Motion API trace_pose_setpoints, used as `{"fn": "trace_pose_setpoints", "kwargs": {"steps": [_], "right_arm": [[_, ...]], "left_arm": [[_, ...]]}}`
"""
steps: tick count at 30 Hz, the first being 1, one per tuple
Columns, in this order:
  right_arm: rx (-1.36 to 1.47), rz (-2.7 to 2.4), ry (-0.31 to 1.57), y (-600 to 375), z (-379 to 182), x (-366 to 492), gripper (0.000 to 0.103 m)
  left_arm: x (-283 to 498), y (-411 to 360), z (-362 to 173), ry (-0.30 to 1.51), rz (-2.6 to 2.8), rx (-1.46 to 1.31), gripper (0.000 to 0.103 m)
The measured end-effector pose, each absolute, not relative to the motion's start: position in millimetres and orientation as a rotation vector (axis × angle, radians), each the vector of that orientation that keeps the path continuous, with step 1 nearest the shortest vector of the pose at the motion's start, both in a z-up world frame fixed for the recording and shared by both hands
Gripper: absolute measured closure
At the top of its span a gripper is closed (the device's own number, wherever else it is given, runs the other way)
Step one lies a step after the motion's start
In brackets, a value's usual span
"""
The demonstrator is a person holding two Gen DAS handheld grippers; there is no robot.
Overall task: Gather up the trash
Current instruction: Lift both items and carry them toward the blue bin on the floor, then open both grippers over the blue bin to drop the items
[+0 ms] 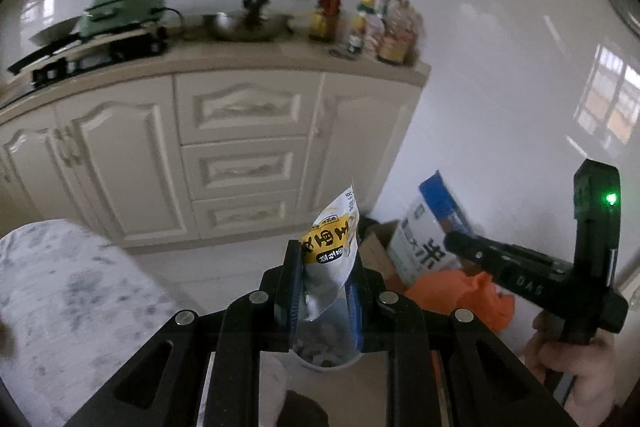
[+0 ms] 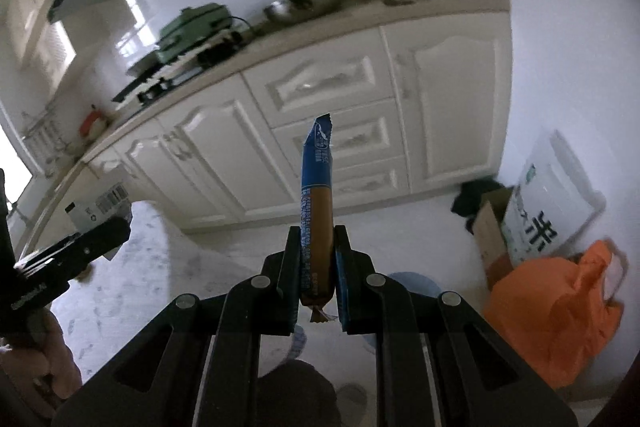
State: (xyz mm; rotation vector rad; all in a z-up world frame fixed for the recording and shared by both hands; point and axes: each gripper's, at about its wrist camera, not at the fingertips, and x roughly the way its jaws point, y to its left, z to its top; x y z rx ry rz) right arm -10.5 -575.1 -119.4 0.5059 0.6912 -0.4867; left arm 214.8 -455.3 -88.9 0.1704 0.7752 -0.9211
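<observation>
My left gripper (image 1: 323,267) is shut on a white and yellow snack wrapper (image 1: 332,247) and holds it upright in the air, above a round white bin (image 1: 326,351) with scraps inside. My right gripper (image 2: 318,243) is shut on a long blue and brown stick wrapper (image 2: 317,211), also upright. A pale blue bin rim (image 2: 412,281) shows just below and behind the right gripper's fingers. The right gripper's body also shows at the right of the left wrist view (image 1: 560,259). The left gripper's body shows at the left of the right wrist view (image 2: 68,255).
Cream kitchen cabinets (image 1: 240,155) with a counter holding a green cooker (image 1: 124,9), a wok (image 1: 248,25) and bottles (image 1: 380,27) stand ahead. A marble-pattern table (image 1: 68,307) lies at left. An orange bag (image 2: 560,307), a cardboard box (image 2: 492,235) and a rice sack (image 2: 548,211) sit by the wall at right.
</observation>
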Motion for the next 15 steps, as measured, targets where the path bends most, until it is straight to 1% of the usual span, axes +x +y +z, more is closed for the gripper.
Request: {"fn": "trace_pose_setpoints", "kwargs": {"steps": [15], "right_arm": [[0.670, -0.537, 0.779, -650, -200, -13, 0.089]], "left_arm": [[278, -624, -164, 0.992, -0.971, 0.309, 0.087]]}}
